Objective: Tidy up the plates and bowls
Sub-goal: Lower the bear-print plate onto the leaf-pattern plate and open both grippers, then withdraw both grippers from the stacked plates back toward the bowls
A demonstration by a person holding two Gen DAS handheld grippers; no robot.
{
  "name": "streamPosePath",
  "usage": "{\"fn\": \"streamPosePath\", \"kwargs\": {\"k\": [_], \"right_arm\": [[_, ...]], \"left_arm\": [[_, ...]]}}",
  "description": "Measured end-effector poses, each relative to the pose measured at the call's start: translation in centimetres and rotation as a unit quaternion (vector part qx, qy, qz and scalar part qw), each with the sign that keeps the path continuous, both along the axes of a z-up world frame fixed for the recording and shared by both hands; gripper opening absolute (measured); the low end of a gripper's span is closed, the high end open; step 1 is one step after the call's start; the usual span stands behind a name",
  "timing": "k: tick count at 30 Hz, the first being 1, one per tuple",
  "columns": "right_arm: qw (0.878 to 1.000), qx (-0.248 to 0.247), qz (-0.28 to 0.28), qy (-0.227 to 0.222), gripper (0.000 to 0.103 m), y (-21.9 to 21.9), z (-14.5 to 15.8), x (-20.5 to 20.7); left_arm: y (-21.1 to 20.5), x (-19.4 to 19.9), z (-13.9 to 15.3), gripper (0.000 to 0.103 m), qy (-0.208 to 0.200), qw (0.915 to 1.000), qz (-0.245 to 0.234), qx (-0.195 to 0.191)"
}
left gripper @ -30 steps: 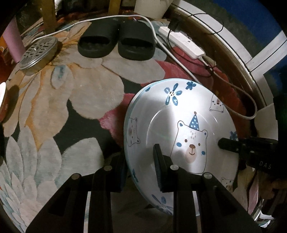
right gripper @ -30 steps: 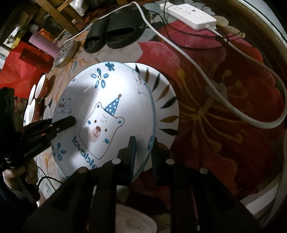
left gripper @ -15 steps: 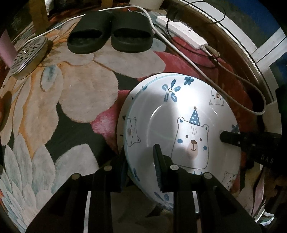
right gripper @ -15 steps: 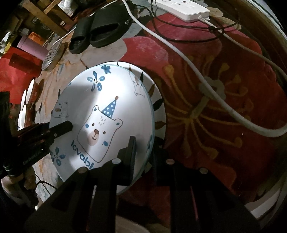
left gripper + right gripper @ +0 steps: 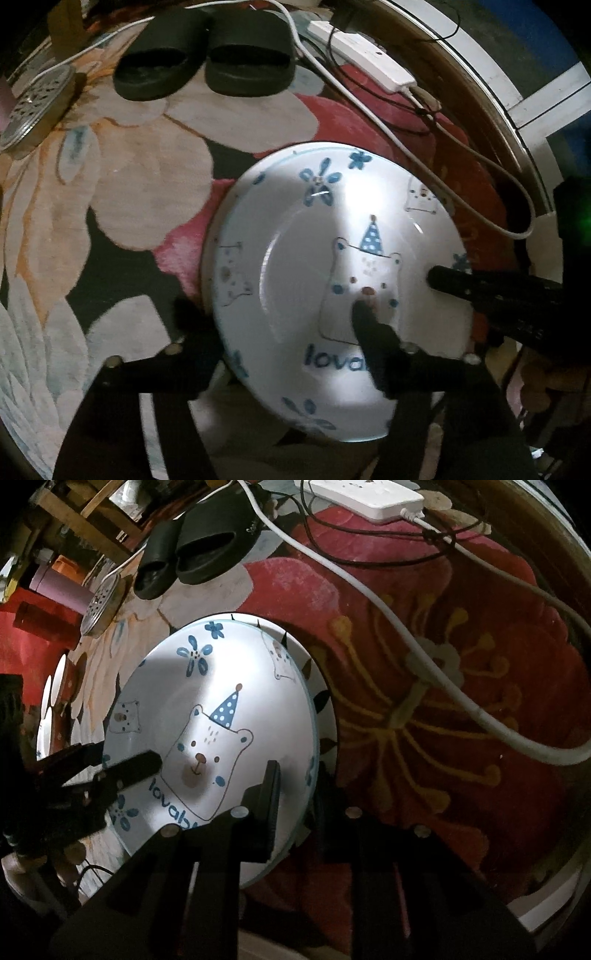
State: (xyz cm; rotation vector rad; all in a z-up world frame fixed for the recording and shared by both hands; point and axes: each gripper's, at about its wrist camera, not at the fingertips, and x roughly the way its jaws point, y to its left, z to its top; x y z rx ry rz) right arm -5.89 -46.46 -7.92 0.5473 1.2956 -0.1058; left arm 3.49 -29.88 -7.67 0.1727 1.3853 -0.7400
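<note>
a: bear plate [image 5: 207, 716] sits on top of a leaf-rimmed plate [image 5: 325, 701], both on the floral rug [image 5: 424, 701]. right gripper [image 5: 295, 782] pinches the bear plate's near rim, one finger above, one below.

b: left gripper [image 5: 280, 321]?

a: jaws spread wide. one finger lies over the plate face, the other off the rim on the rug side. not gripping.

b: risks?

a: judgement only: if the right jaws part unevenly, the bear plate could skid off centre on the plate below. the glaze looks slick. lifting by one rim could tip it. white cable [image 5: 424, 657] and power strip [image 5: 365, 494] lie near. a drag that way could snag them.

b: containers?

a: bear plate holds nothing. bowls at the right view's left edge [image 5: 50, 709] stand edge-on, contents unreadable.
</note>
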Motion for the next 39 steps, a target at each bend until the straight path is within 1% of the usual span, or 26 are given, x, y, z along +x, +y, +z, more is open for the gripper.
{"fn": "streamPosePath", "kwargs": {"k": [1,3,5,7,8,9,10,11,13,16,18,19,21,23,24,28,36,39], "right_arm": [[1.000,0.010,-0.007,0.001,0.019,-0.2,-0.1,0.0],[1.000,0.023,-0.019,0.002,0.019,-0.5,-0.2,-0.2],[0.999,0.030,-0.027,0.002,0.019,-0.6,-0.3,-0.2],[0.999,0.040,-0.035,0.002,0.019,-0.8,-0.4,-0.2],[0.998,0.045,-0.040,0.003,0.019,-0.9,-0.5,-0.2],[0.998,0.048,-0.042,0.004,0.019,-0.9,-0.5,-0.1],[0.998,0.051,-0.045,0.004,0.020,-0.9,-0.5,-0.1],[0.998,0.050,-0.049,0.002,0.021,-1.0,-0.4,-0.1],[0.997,0.057,-0.054,-0.008,0.025,-1.0,0.0,-0.1],[0.996,0.062,-0.056,-0.021,0.040,-0.9,0.6,0.2],[0.996,0.062,-0.056,-0.032,0.058,-0.7,1.2,0.3],[0.996,0.057,-0.055,-0.036,0.063,-0.5,1.5,0.4],[0.996,0.050,-0.050,-0.045,0.085,-0.1,2.1,0.5],[0.997,0.038,-0.043,-0.051,0.096,0.6,2.7,0.6],[0.997,0.032,-0.040,-0.053,0.097,0.9,2.9,0.7],[0.998,0.017,-0.027,-0.056,0.098,1.9,3.4,1.4],[0.998,0.022,-0.015,-0.055,0.099,3.6,3.5,2.5],[0.998,0.021,-0.007,-0.055,0.099,4.4,3.6,2.7]], "left_arm": [[-0.1,0.0,-0.1,0.081,0.010,0.9999,0.000,-0.005],[0.1,0.1,0.0,0.083,0.022,0.9996,0.010,-0.012],[0.3,0.1,0.1,0.084,0.024,0.9994,0.020,-0.015],[0.4,0.1,0.3,0.089,0.026,0.9991,0.028,-0.020],[0.4,0.0,0.5,0.090,0.026,0.9989,0.031,-0.021],[0.5,-0.1,0.7,0.099,0.023,0.9989,0.034,-0.022],[0.5,-0.3,1.3,0.102,0.007,0.9990,0.038,-0.022],[0.5,-0.3,1.7,0.102,-0.001,0.9989,0.040,-0.025],[0.5,-0.2,2.2,0.102,0.003,0.9986,0.041,-0.033],[0.7,-0.1,2.8,0.103,-0.010,0.9989,0.039,-0.025],[1.1,0.0,3.0,0.103,-0.020,0.9988,0.043,-0.016],[1.5,0.0,3.1,0.103,-0.024,0.9986,0.047,-0.011],[2.1,0.2,3.2,0.103,-0.035,0.9979,0.055,-0.001],[3.0,0.4,3.4,0.103,-0.044,0.9969,0.065,0.006],[3.5,0.5,3.4,0.103,-0.047,0.9963,0.071,0.009],[5.2,1.0,3.8,0.103,-0.056,0.9939,0.092,0.019],[8.1,1.6,4.2,0.103,-0.066,0.9903,0.116,0.038],[8.8,1.8,4.1,0.103,-0.066,0.9892,0.124,0.040]]}}
